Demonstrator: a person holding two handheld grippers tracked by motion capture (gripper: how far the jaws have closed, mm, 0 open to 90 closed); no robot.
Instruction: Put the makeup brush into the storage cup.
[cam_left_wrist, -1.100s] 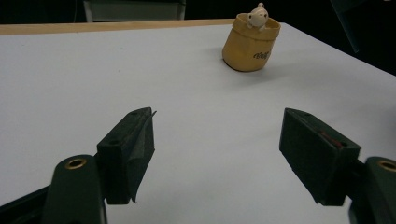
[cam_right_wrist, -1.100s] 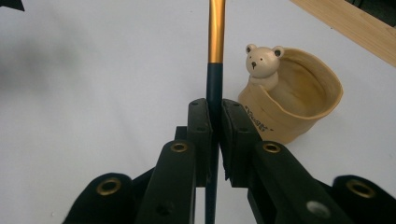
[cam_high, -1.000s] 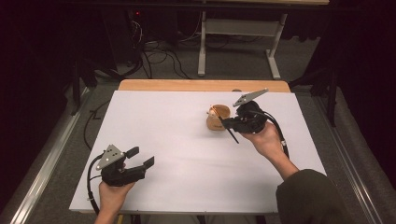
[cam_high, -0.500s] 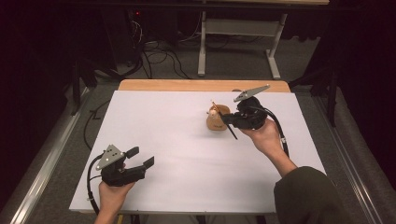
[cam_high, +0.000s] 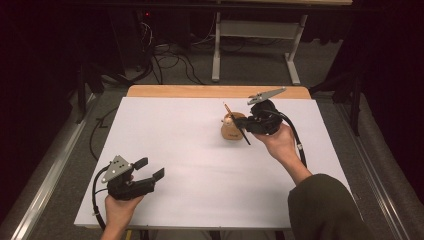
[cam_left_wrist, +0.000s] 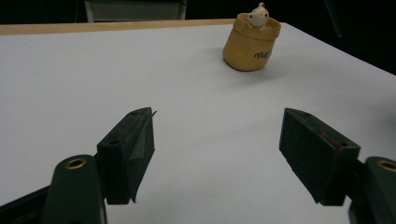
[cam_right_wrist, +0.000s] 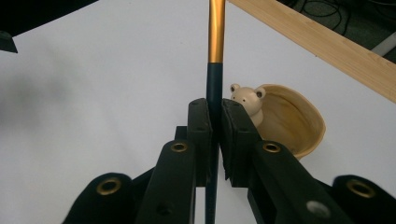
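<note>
Holding a pen (cam_right_wrist: 215, 56) clamped between the pads of the right gripper (cam_right_wrist: 214, 140), black lower barrel pinched tight, gold upper part running to the top edge of the right gripper view; hovering just right of centre in the high view, right gripper (cam_high: 250, 127) beside the small yellow pot (cam_high: 233, 129) on the white worktop (cam_high: 200, 165)

Judging the job as roughly midway: pen already picked up and brought to the pot, not yet dropped inside; lowering the tip into the opening and letting go apparently remaining

Resting at the lower left of the high view, left gripper (cam_high: 150, 170) gaping wide with nothing between its pads, left gripper (cam_left_wrist: 217, 140) aimed across the bare worktop toward the pot (cam_left_wrist: 251, 44) in the upper right of its own view

Comparing views: right gripper view revealing the pot (cam_right_wrist: 289, 121) as hollow, with a little bear figure (cam_right_wrist: 247, 100) perched at its rim; left gripper view showing dark lettering on the pot's side, too small to read; high view giving the overall layout, with the pen (cam_high: 235, 122) a thin slanted line across the pot
</note>
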